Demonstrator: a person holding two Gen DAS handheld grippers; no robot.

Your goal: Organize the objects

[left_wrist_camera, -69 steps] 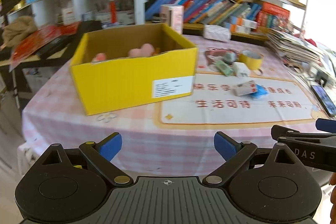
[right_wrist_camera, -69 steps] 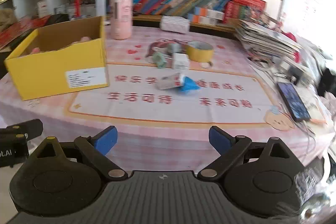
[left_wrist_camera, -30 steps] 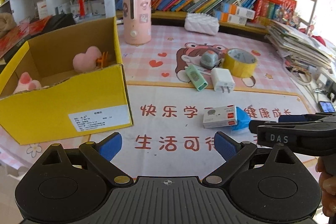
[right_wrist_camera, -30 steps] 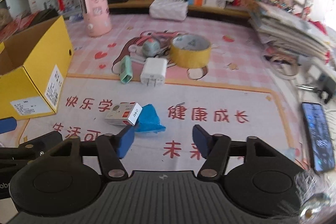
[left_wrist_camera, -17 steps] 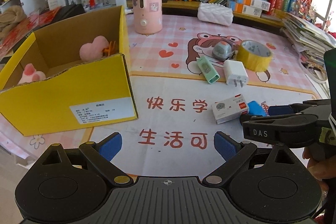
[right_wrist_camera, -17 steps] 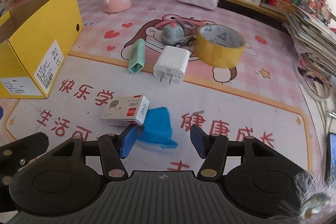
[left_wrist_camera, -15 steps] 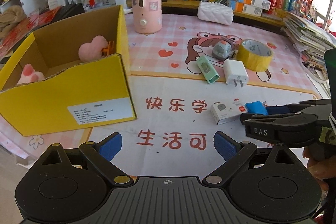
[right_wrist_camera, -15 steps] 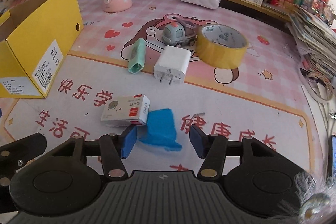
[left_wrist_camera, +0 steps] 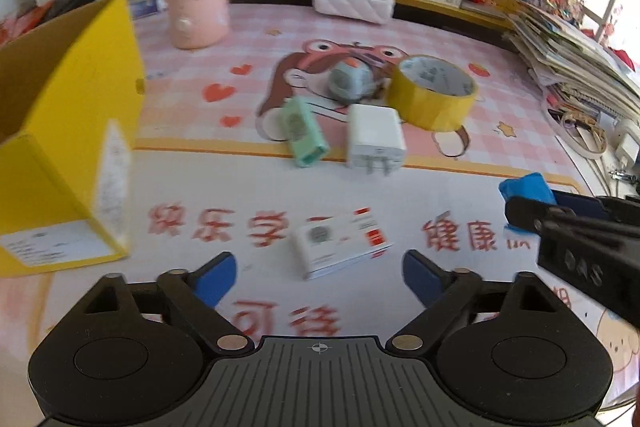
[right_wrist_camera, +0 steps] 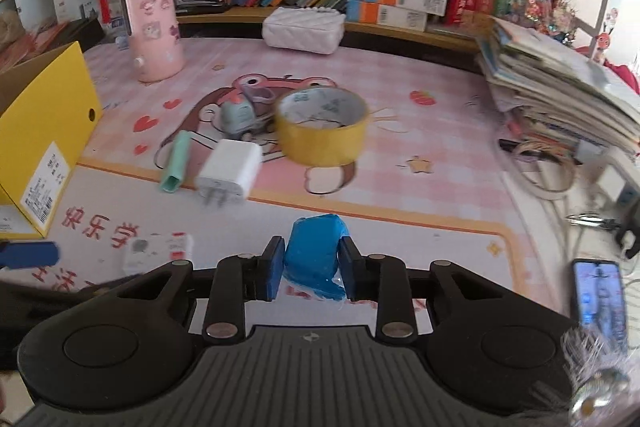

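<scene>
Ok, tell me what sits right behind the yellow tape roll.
Behind the yellow tape roll, to its left, stands a small grey-blue toy car, apparently touching it. Otherwise only the pink cartoon table mat shows there. The roll covers the car's right end and the mat directly under it.

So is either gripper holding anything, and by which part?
The right gripper pinches the blue object by its two sides; the left gripper holds nothing.

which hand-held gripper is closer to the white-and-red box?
Left. The left hand-held gripper is open just short of the white-and-red box; the right hand-held gripper, shut on the blue object, is off to the box's right.
</scene>
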